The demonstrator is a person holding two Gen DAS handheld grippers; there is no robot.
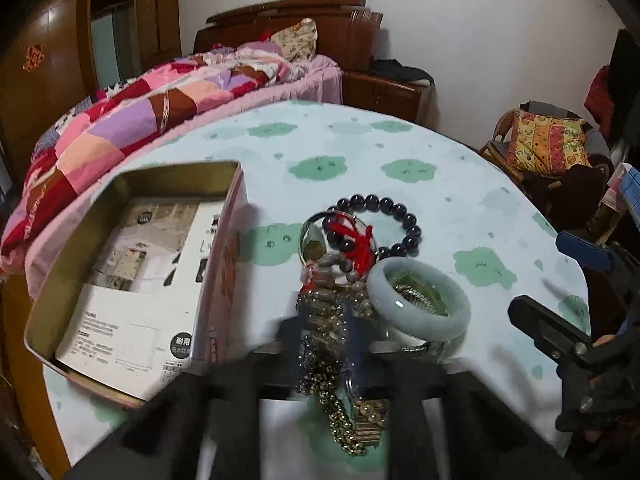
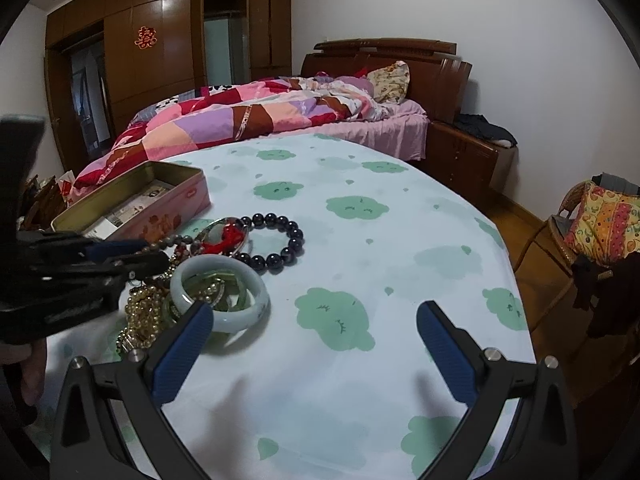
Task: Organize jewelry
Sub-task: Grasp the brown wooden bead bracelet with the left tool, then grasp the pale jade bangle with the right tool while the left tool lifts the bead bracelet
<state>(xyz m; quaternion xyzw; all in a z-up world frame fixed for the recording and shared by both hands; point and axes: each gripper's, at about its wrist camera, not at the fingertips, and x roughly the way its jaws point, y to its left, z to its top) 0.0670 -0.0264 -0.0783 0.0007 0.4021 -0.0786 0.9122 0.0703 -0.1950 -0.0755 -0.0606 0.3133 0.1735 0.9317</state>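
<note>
Left tongs (image 1: 324, 344): closed on the bead strand (image 1: 320, 320)
Right tongs (image 2: 316, 332): wide open, empty — bare worktop (image 2: 400, 240) ahead
Tin (image 2: 160, 208): near worktop's left edge

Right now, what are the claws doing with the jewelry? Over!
Left claw shut on the beaded strands in the jewelry pile. Right claw open, holding nothing. Open pink tin box waiting beside the pile. Nothing in the way.

Both views: dim indoor light, cool colour cast. Strong fisheye bending, dark vignette in the corners. Left wrist view: heavy motion blur on the left gripper's fingers (image 1: 294, 344) and tin edge (image 1: 236, 216). Right wrist view sharper; soft shadows on the surface (image 2: 360, 256). No harsh glare.
</note>
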